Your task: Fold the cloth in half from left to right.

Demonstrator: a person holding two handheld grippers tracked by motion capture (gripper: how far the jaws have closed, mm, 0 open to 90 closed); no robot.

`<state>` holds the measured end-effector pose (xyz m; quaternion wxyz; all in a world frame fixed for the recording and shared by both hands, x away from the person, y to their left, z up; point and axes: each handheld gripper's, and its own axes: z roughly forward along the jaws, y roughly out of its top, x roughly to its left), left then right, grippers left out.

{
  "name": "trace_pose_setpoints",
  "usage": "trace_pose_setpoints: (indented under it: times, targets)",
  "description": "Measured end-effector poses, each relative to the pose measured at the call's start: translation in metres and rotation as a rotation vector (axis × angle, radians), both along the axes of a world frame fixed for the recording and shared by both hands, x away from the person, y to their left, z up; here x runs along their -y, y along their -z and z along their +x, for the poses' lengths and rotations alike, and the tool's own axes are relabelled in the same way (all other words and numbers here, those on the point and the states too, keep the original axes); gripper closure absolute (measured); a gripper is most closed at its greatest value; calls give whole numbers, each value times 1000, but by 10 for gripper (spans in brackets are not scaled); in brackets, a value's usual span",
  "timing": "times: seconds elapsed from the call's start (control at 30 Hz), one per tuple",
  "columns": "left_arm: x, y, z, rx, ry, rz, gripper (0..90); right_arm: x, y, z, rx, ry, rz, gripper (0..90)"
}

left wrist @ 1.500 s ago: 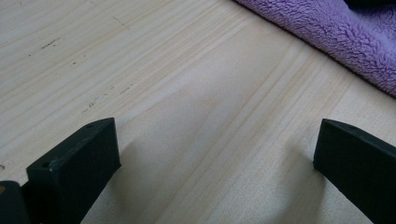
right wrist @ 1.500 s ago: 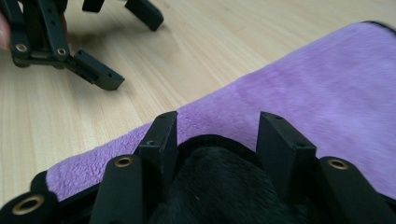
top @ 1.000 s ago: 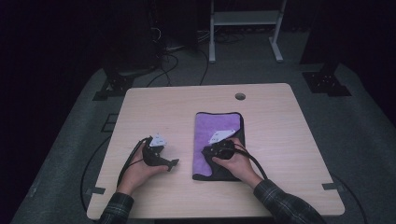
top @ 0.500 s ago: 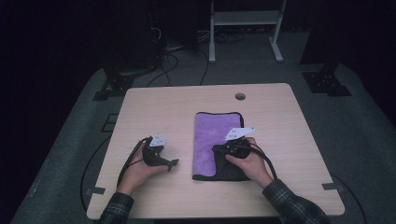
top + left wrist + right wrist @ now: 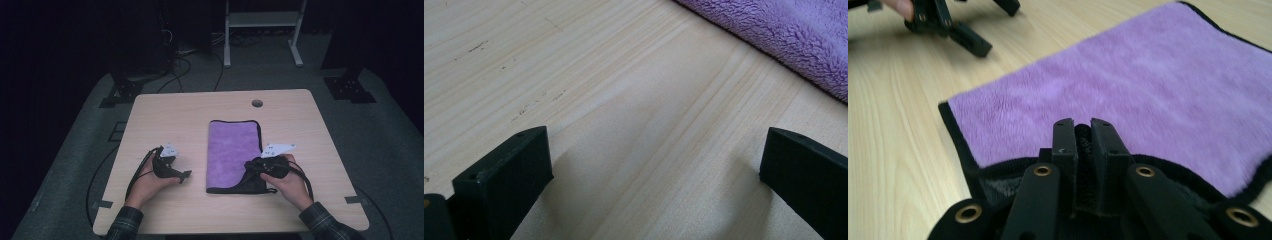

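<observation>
A purple towel (image 5: 234, 145) with a black border lies flat at the middle of the wooden table (image 5: 190, 115). My right gripper (image 5: 251, 174) is at the towel's near right corner. In the right gripper view its jaws (image 5: 1083, 131) are shut on the black edge, and the towel (image 5: 1128, 80) is lifted and curled under there. My left gripper (image 5: 183, 176) rests on bare wood left of the towel. Its jaws (image 5: 654, 160) are open with nothing between them, and the towel's edge (image 5: 789, 35) lies just beyond. The left gripper (image 5: 965, 40) also appears far off in the right gripper view.
A round cable hole (image 5: 257, 103) sits near the table's far edge. Behind the table stand a white frame (image 5: 260, 20) and dark equipment with cables on the grey floor. Bare wood runs along both sides of the towel.
My right hand has slid to the right, off the middle of the towel to its near right corner, with the towel's edge in its jaws. The left hand has stayed put.
</observation>
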<state>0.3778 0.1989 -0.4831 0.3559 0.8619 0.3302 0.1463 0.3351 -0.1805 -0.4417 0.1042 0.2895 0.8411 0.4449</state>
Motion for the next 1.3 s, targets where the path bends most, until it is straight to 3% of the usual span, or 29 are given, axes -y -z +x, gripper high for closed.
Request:
trace_pose_setpoints:
  times: [0.4,0.53,0.63,0.8,0.97,1.3]
  targets:
    - [0,0,0,2,-2,-4,0,20,17,-26,-18,11,-123,783]
    - [0,0,0,2,-2,-4,0,29,19,-30,-28,21,-145,773]
    - [0,0,0,1,-2,-4,0,37,18,-35,-32,32,-145,750]
    - [0,0,0,2,-3,-5,0,57,11,-41,-21,84,-83,655]
    - [0,0,0,4,-3,-5,0,77,13,-32,-7,161,-74,559]
    - [1,0,1,5,-13,-7,0,84,19,-2,-3,203,-75,499]
